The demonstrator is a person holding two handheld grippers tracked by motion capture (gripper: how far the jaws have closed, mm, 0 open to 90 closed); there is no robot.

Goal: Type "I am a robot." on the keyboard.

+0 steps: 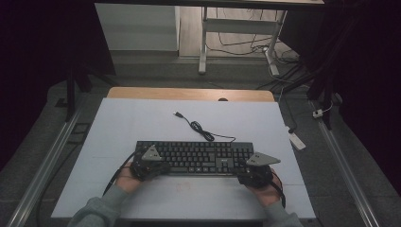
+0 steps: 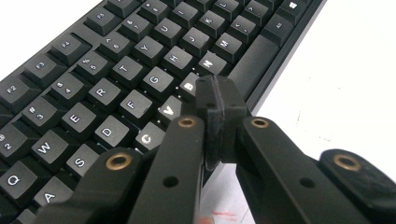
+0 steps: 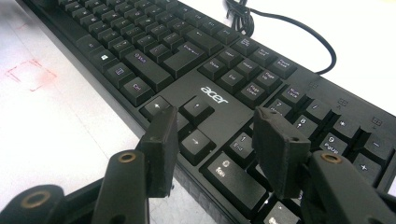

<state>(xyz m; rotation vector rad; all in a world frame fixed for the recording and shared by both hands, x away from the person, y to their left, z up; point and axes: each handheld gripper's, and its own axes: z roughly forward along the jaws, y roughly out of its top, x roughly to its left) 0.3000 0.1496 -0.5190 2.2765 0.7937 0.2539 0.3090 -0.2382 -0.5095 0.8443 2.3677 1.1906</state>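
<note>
a: where is the keyboard [image 1: 195, 158] on the tabletop [image 1: 142, 118]?

b: it lies flat near the person's edge, its long axis running left to right across the high view. a black cable [image 1: 201, 130] trails from its back edge toward the far side.

a: and the claws?

b: the left claw [image 1: 158, 166] sits at the keyboard's near left corner, the right claw [image 1: 246, 171] at its near right corner. each hand comes in from the bottom of the high view.

a: are they open or closed?

b: in the left gripper view, the left claw [image 2: 215, 100] has its two pads pressed together with nothing between them. its tip hovers over the bottom letter row, just beside the b key [image 2: 188, 86] and close to the space bar [image 2: 254, 58]. whether it touches a key i cannot tell. in the right gripper view, the right claw [image 3: 217, 140] stands open and empty, one pad over the arrow keys [image 3: 196, 122], the other over the number pad [image 3: 327, 135].

a: so which is nearer the letters?

b: the left one. the keys lie ahead of and below its tip, so a key press there looks like a short push downward.
</note>
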